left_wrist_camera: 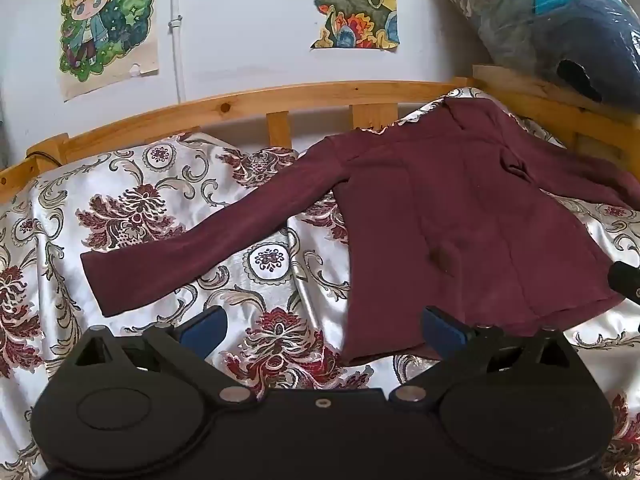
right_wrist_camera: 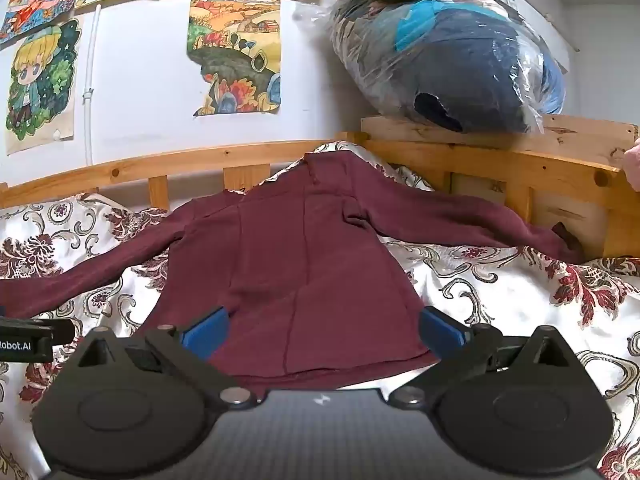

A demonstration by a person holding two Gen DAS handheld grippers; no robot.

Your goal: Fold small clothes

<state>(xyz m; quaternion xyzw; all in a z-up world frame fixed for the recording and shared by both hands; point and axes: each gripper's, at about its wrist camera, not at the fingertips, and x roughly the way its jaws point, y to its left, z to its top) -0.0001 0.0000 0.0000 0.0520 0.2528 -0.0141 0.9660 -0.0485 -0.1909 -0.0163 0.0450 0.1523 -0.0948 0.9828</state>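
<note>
One maroon top (right_wrist_camera: 304,264) lies flat on our floral bedspread (right_wrist_camera: 500,304), both sleeves spread toward nine and three o'clock. Our left gripper (left_wrist_camera: 324,330) and right gripper (right_wrist_camera: 323,330) hover at its hem, both spread wide, holding nothing. At one o'clock, one plastic bag (right_wrist_camera: 448,60) holds bundled blue fabric.

A home bedroom: a wooden bed frame (right_wrist_camera: 248,156) runs from 9 to 3 o'clock, a floral satin bedspread (right_wrist_camera: 500,288) covers the bed, cartoon drawings (right_wrist_camera: 236,56) hang on the wall at 11 o'clock, and a plastic-wrapped bedding bundle (right_wrist_camera: 452,60) sits at 1 o'clock.
</note>
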